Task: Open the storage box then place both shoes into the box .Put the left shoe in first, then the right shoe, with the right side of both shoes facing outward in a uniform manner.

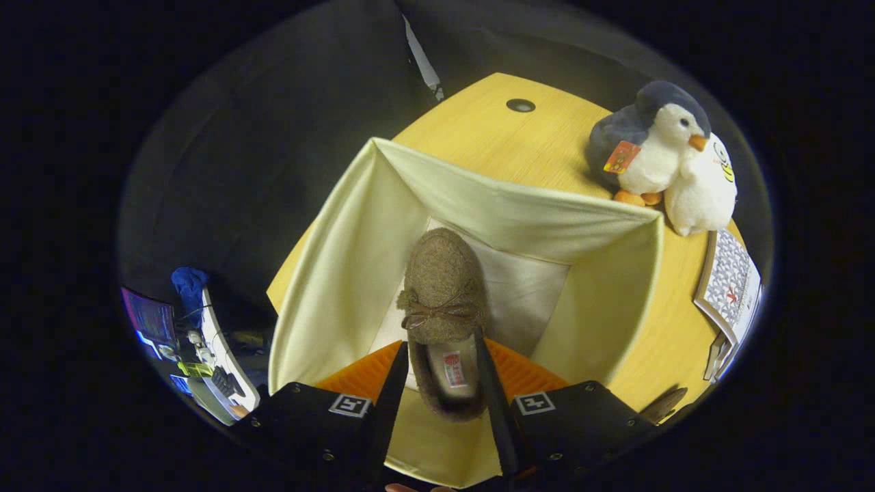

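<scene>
plush penguin [653, 147], white plush toy [704, 188], booklet [731, 287], wooden table [506, 140]

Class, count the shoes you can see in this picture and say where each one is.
1. A brown shoe is held between the fingers of the gripper, over the open storage box. A second shoe may be hidden elsewhere.

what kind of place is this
Likely a staged recording booth: a wooden table against black cloth, a fabric storage box, a plush penguin, and a gripper shut on a brown shoe.

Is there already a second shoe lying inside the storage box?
No: the storage box holds no shoe besides the brown shoe that the gripper holds over it.
</scene>
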The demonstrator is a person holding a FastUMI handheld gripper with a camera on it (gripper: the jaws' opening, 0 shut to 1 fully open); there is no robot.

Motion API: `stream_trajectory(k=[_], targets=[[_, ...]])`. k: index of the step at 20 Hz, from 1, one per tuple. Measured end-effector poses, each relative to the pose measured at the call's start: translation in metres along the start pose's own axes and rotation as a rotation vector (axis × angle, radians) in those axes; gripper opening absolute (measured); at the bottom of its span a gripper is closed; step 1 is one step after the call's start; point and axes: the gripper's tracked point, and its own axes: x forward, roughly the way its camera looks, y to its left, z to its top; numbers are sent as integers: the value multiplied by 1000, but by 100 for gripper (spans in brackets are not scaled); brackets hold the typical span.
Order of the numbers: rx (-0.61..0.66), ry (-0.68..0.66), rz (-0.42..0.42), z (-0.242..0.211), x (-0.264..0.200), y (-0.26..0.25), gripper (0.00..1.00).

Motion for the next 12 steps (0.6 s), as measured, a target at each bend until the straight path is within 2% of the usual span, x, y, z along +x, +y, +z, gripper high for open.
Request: stream_trajectory(k=[3,4,7,10,12], targets=[[-10,-81,23,7,-49,2,64],[-6,-107,24,9,-67,-1,71],[21,-180,12,6,-109,-25,73],[88,-223,-11,-7,-140,-58,96],[151,-235,-16,-25,-148,-83,96]])
